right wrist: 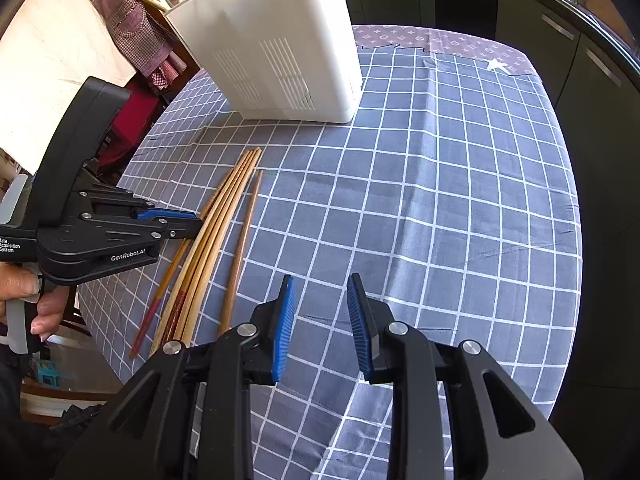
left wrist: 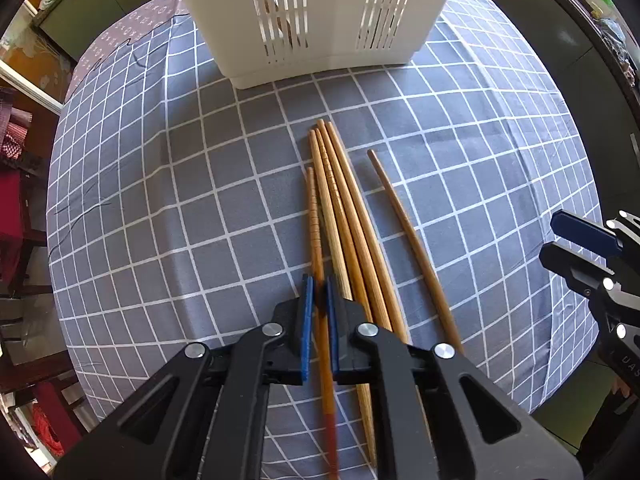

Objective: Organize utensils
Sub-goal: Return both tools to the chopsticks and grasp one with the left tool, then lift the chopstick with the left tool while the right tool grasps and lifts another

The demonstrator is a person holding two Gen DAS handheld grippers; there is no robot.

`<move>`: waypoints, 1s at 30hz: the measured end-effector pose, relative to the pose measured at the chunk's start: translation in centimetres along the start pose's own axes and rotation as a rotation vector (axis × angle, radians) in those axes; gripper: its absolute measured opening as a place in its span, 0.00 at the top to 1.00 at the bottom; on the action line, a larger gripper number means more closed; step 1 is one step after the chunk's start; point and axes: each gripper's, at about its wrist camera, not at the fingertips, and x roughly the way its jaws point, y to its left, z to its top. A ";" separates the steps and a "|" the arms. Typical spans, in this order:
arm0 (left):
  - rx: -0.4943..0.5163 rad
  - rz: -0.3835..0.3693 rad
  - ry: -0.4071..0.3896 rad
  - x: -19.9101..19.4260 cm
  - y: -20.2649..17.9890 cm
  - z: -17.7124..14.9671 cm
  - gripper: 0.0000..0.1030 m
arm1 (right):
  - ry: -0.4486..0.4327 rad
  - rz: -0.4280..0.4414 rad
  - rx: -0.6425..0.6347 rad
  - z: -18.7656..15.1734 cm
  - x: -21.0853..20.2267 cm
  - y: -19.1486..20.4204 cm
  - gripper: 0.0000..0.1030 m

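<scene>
Several wooden chopsticks lie side by side on the grey checked tablecloth (left wrist: 160, 200). My left gripper (left wrist: 318, 280) points down at them and is shut on the orange chopstick with a red end (left wrist: 313, 208), the leftmost one. Three pale chopsticks (left wrist: 344, 216) touch each other just right of it, and a darker chopstick (left wrist: 404, 220) lies apart. A white slotted utensil holder (left wrist: 312, 20) stands behind them. In the right wrist view my right gripper (right wrist: 320, 284) hovers open over bare cloth, right of the chopsticks (right wrist: 216, 240); nothing is between its pads. The left gripper (right wrist: 196, 220) shows there too.
A person's hand (right wrist: 44, 304) grips the left tool's handle. The table's left edge (right wrist: 100, 312) drops off close to the chopsticks. Dark cabinets (right wrist: 592, 92) run along the right side. A red chair (left wrist: 16, 216) stands left of the table.
</scene>
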 end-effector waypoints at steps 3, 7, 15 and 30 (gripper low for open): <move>-0.011 -0.009 -0.009 -0.3 0.6 0.1 0.94 | 0.002 -0.002 -0.004 0.0 0.0 0.1 0.74; -0.012 -0.016 -0.050 -2.0 1.2 -0.2 0.94 | 0.017 0.001 -0.009 0.3 0.3 0.6 0.74; -0.012 -0.022 -0.169 -6.8 2.4 -1.0 0.94 | 0.061 0.009 -0.049 1.9 2.0 3.0 0.74; -0.035 -0.050 -0.344 -12.7 6.3 -3.5 0.94 | 0.156 -0.053 -0.122 5.0 6.3 7.2 0.80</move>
